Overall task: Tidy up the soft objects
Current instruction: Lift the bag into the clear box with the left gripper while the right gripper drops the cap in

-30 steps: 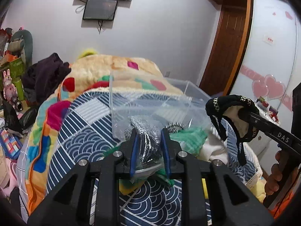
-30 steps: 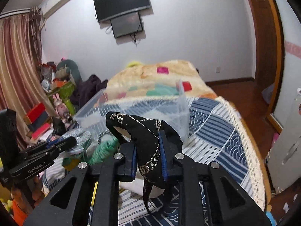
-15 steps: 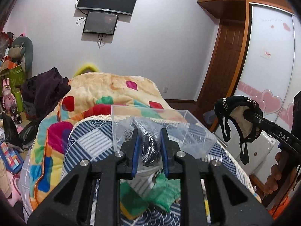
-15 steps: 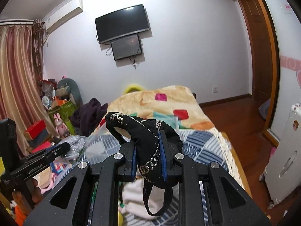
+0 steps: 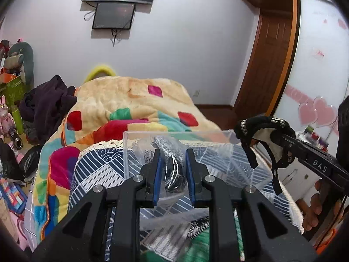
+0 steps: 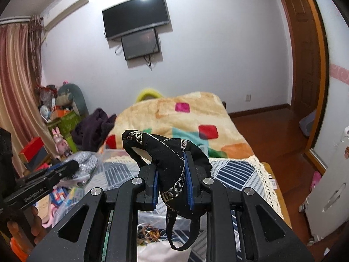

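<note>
Left gripper point(image 5: 172, 174) fingers clenched on silver sparkly cloth in clear bag point(image 5: 169, 163). Right gripper point(image 6: 172, 185) fingers clenched on black garment point(image 6: 172, 155). Both held up over bed point(image 5: 98, 174); clear bin point(image 5: 218, 152) just ahead, below; both hands about equally near.

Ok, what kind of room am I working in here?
Almost certainly a bedroom in a home. A bed with a colourful patchwork blanket fills the middle, a TV hangs on the far wall, and a wardrobe door with pink heart stickers stands to the right. Plush toys pile up by the curtain.
</note>
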`<control>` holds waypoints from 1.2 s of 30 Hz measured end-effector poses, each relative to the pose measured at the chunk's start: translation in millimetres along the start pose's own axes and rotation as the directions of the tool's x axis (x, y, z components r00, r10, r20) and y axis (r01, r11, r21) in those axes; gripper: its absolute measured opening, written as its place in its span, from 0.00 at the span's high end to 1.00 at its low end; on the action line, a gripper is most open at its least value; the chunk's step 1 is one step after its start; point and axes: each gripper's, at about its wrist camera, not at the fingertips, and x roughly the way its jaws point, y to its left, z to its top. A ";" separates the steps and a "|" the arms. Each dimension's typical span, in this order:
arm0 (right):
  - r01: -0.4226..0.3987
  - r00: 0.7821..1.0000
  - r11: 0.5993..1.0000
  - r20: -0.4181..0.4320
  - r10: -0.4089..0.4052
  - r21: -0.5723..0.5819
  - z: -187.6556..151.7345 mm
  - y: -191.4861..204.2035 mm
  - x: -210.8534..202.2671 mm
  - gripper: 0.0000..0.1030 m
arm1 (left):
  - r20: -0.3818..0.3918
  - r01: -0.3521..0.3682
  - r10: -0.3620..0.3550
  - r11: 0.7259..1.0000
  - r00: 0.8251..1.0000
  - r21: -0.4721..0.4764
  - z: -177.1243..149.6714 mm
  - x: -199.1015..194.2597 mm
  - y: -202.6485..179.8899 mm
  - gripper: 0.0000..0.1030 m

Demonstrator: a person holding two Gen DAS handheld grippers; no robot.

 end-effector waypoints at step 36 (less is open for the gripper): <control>-0.064 0.989 0.994 -0.138 0.051 -0.089 -1.0 6.7 -8.2 0.47 | -0.054 -0.021 0.025 0.997 0.998 0.069 -11.0 -4.2 -13.4 0.35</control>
